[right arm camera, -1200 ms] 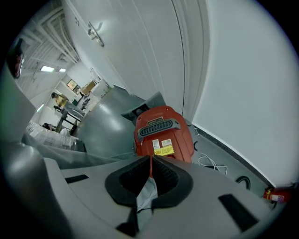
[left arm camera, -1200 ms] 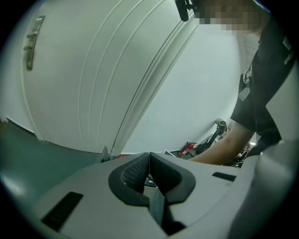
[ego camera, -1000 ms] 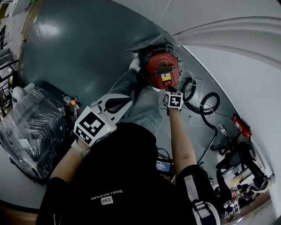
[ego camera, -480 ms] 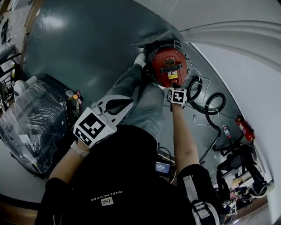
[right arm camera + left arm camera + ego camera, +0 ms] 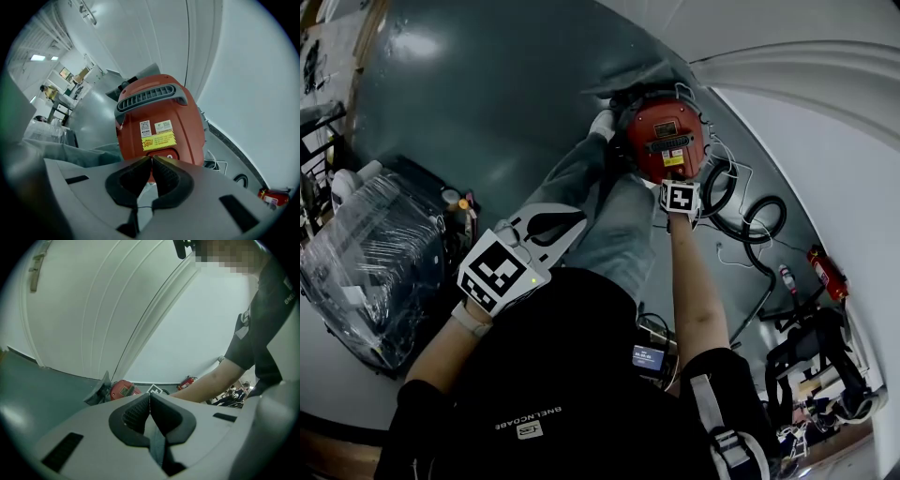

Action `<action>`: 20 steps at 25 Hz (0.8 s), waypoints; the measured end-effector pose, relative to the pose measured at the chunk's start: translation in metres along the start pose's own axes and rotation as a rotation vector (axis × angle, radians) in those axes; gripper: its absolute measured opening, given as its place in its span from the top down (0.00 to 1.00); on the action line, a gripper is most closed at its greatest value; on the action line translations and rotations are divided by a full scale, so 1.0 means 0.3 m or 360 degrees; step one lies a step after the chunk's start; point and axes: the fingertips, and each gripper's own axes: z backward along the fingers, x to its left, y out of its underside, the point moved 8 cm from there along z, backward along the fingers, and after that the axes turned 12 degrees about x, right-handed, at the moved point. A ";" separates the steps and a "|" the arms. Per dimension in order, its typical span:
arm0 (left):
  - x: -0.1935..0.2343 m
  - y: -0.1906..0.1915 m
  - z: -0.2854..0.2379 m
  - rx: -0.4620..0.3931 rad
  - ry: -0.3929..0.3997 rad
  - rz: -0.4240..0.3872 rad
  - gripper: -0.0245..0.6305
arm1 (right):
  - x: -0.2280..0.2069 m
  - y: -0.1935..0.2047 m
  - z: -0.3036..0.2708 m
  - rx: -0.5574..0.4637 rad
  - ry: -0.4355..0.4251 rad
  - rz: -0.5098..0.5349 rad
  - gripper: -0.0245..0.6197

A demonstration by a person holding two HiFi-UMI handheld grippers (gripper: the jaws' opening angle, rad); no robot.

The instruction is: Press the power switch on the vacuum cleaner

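Approach to the power switch [image 5: 167,153] of a red canister vacuum cleaner [image 5: 666,139], which sits on the grey floor [image 5: 487,103] at the foot of a white wall [image 5: 797,122]. Right gripper [image 5: 151,159]: jaws clenched on nothing, pads meeting tip to tip. The joined tips are just short of the dark-rimmed switch, which lies below the yellow label [image 5: 158,139] on the cleaner's upper face; whether they touch it cannot be told. Left gripper [image 5: 149,396]: jaws likewise pressed together and empty, held well back from the cleaner, near the person's body. Judged step: the press itself. It is best made with the closed tips acting as one blunt finger, driven squarely onto the middle of the switch so that they do not skid toward the label or off the rounded shell. A canister may roll or slide, so the push should be short and firm. Room: the wall closes the far side of the cleaner. A black hose [image 5: 757,217] and a loose white cable [image 5: 724,161] lie at its right in the head view, and the person's jeans-clad leg [image 5: 609,220] stands just beside its left. The free lane is from above, on the person's side.
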 end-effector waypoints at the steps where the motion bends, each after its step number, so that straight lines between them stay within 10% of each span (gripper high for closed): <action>1: 0.002 -0.001 -0.004 0.0001 0.0002 0.0000 0.94 | 0.001 -0.002 -0.002 0.0004 0.0005 0.0014 0.91; 20: -0.046 -0.047 0.043 -0.0046 0.0026 -0.0049 0.94 | -0.016 0.017 0.113 -0.0036 0.0001 -0.0014 0.91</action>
